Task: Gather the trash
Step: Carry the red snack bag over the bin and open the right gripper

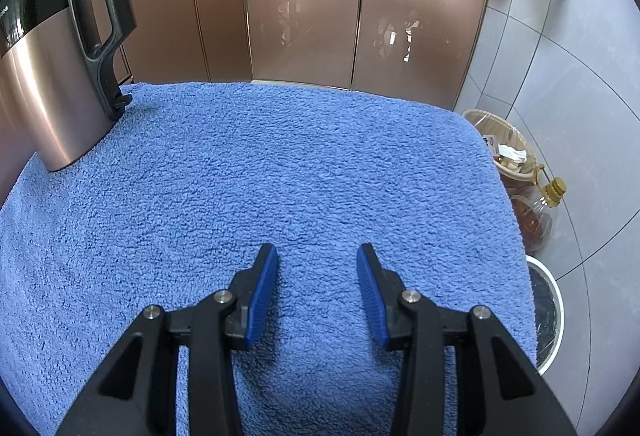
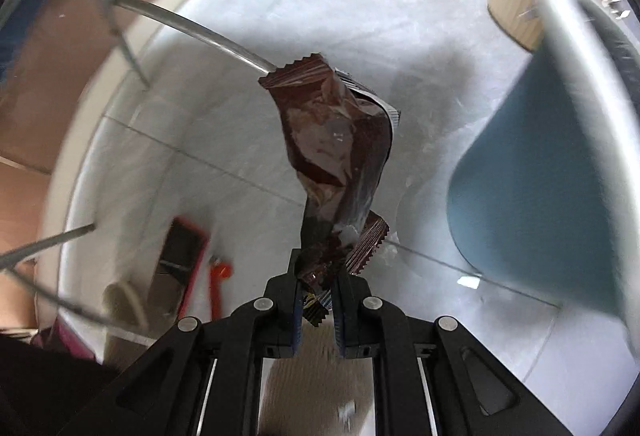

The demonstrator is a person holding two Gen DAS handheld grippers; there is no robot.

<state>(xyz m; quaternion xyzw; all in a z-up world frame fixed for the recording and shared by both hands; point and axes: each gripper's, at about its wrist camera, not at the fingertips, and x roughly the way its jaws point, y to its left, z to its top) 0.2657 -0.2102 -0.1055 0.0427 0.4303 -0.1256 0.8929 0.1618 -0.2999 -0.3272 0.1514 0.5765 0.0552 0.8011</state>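
In the right wrist view my right gripper [image 2: 316, 278] is shut on the lower end of a crumpled brown snack wrapper [image 2: 340, 148], which hangs out in front of it over the pale tiled floor [image 2: 248, 36]. A blue-grey bin with a silver rim [image 2: 532, 172] stands tilted at the right of the wrapper; the view is blurred. In the left wrist view my left gripper [image 1: 318, 276] is open and empty, low over a blue fleece cloth [image 1: 256, 172]. A white-rimmed bin with a dark liner [image 1: 548, 312] stands on the floor past the cloth's right edge.
A copper and black kettle [image 1: 52, 76] stands on the cloth's far left. Copper cabinet doors [image 1: 304, 16] lie behind. A lined basket with scraps [image 1: 504, 148] and an oil bottle [image 1: 540, 208] stand at the right. Wire legs [image 2: 120, 16], a red-edged object [image 2: 180, 264] and an orange tool [image 2: 218, 284] are on the floor.
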